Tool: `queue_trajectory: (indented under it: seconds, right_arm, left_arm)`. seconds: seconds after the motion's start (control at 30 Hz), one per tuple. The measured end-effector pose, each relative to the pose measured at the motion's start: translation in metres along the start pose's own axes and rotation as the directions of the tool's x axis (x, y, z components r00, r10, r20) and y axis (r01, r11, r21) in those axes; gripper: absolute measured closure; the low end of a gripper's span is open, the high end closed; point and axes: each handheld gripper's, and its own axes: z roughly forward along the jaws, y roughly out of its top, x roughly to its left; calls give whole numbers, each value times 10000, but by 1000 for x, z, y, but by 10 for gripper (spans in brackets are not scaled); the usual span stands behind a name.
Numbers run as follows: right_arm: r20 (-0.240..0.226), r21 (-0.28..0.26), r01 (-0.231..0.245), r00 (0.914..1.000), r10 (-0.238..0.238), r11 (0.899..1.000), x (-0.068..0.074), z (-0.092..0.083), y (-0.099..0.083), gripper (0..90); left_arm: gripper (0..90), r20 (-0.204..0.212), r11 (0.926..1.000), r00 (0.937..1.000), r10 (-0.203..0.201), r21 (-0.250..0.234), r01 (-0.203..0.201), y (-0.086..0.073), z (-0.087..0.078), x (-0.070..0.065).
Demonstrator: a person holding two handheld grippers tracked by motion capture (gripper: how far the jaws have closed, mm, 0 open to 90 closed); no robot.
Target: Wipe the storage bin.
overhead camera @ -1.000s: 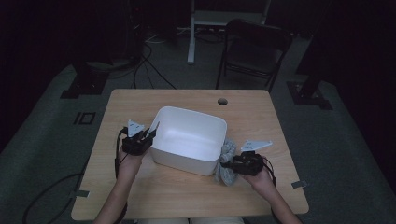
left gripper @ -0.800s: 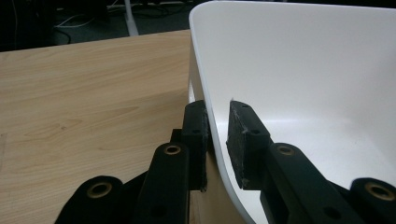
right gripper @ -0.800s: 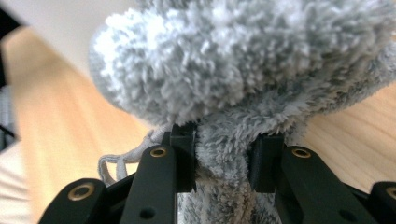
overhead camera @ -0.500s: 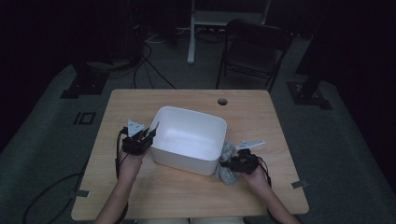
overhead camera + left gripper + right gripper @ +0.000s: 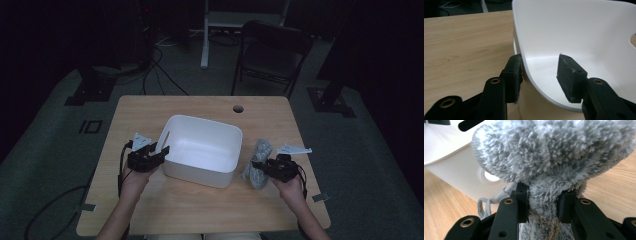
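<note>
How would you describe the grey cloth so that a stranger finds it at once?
Start at the wooden table and find the white bin near its middle. Just beyond the bin's right wall lies the cloth, pinched by the right gripper. It is the one soft, fluffy grey thing there.

A white, empty, open-topped tub [image 5: 202,149] sits upright at the frame's centre. Just right of it lies a fluffy grey cloth [image 5: 258,161], bunched, with a drawstring.

One white rectangular plastic tub [image 5: 202,150], one fluffy grey fabric bundle [image 5: 259,161] and two black handheld grippers, left [image 5: 159,150] and right [image 5: 257,165], on one wooden table [image 5: 200,210]; one dark folding chair [image 5: 270,55] behind.
</note>
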Motion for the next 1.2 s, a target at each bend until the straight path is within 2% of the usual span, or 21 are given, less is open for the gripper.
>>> queue_trajectory:
  seconds: [0.07,0.2,0.4,0.5,0.7,0.8,0.87,0.93,1.03,1.1,1.17,1.2]
  right_arm:
    - [-1,-56,-53,10000,53,10000,0,-3,-2,680]
    - [-15,-213,-136,9999,136,9997,0,-9,-4,678]
    - [32,-351,-228,9997,230,9991,0,-15,-8,678]
    - [50,-394,-332,9994,335,9987,-2,-15,-10,678]
    - [59,-486,-402,9992,406,9980,-3,-15,-11,677]
    - [91,-503,-333,9994,338,9982,-2,-16,-11,677]
    - [67,-527,-355,9993,359,9980,-3,-17,-12,676]
    - [37,-529,-411,9991,413,9978,-4,-17,-12,676]
    - [28,-586,-384,9992,386,9975,-4,-18,-13,676]
    - [-42,-642,-476,9989,474,9968,-4,-19,-13,676]
    - [-61,-712,-495,9988,492,9962,-3,-20,-12,677]
    - [-89,-717,-479,9988,474,9963,-3,-21,-12,677]
  left_arm:
    - [523,59,10000,10000,-39,79,39,-2,-3,-1]
    - [486,-142,9991,9994,312,284,-308,-6,-13,-11]
    - [417,250,9990,9996,96,444,-107,-15,-25,-20]
    - [403,365,9987,9991,218,452,-235,-18,-29,-23]
    - [399,461,9970,9973,576,482,-598,-15,-37,-18]
    - [376,510,9965,9958,755,308,-772,-8,-44,-13]
    - [366,658,9972,9951,736,88,-743,0,-48,-8]
    - [348,912,9970,9929,769,-167,-757,7,-52,-4]
    - [348,1099,9922,9866,1202,-451,-1159,19,-49,3]
    - [337,1372,9935,9852,1023,-638,-943,28,-43,13]
    - [338,1815,9909,9768,1133,-924,-978,37,-33,23]
    - [347,2238,9886,9662,1276,-1068,-1058,42,-26,30]
